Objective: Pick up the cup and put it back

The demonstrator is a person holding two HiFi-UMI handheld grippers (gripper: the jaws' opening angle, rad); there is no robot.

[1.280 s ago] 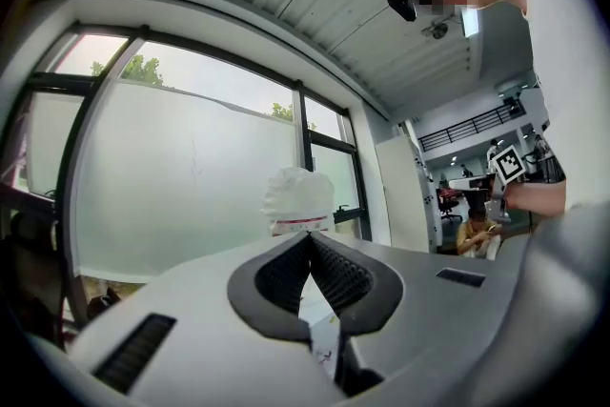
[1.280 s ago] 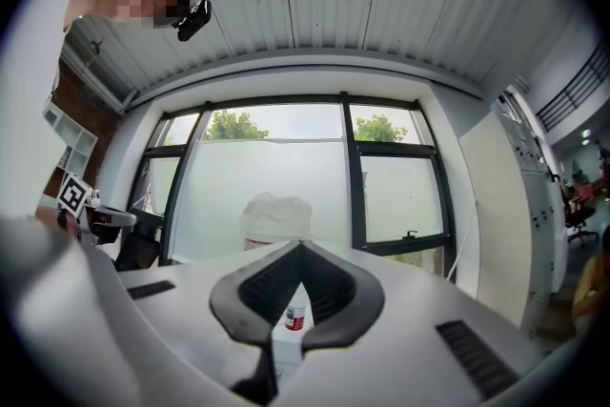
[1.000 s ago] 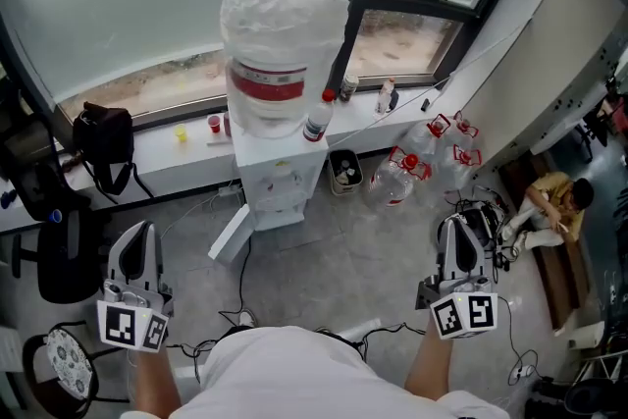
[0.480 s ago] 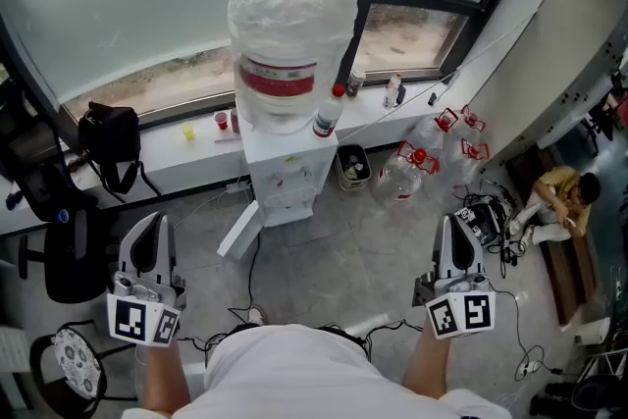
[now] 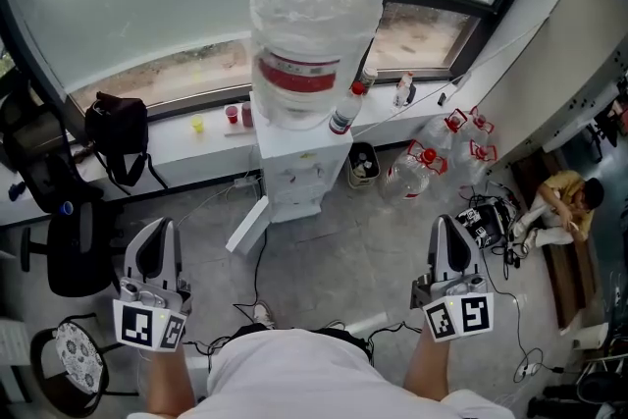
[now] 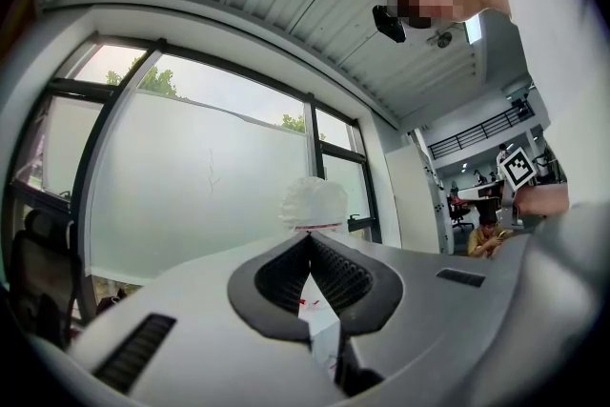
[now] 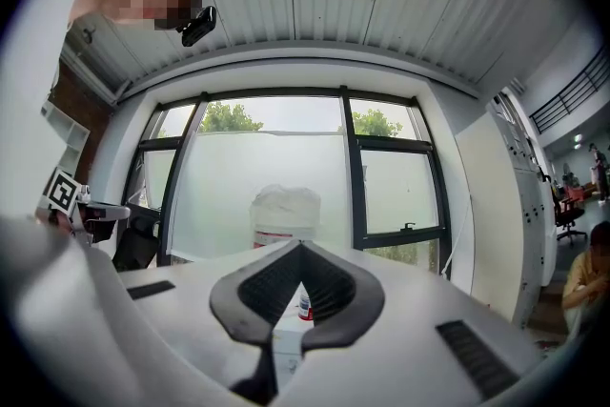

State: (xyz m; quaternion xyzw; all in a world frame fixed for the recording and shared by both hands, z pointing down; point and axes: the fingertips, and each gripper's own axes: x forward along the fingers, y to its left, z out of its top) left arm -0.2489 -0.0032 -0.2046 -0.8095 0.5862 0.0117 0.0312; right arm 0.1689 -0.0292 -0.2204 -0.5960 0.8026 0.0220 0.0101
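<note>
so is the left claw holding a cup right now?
No, the left claw is shut with its tips together and nothing between them.

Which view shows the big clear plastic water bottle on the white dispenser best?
Head view: whole clear plastic water bottle with red label atop the white dispenser. Left gripper view shows only its top over the jaws; right gripper view, its upper part.

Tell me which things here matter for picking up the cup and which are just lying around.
For the job: red cup and yellow cup on the sill, unclear which is meant; left claw and right claw, both shut, empty.

Lying about: water dispenser, black bag, waste bin, empty water jugs, office chair.
</note>
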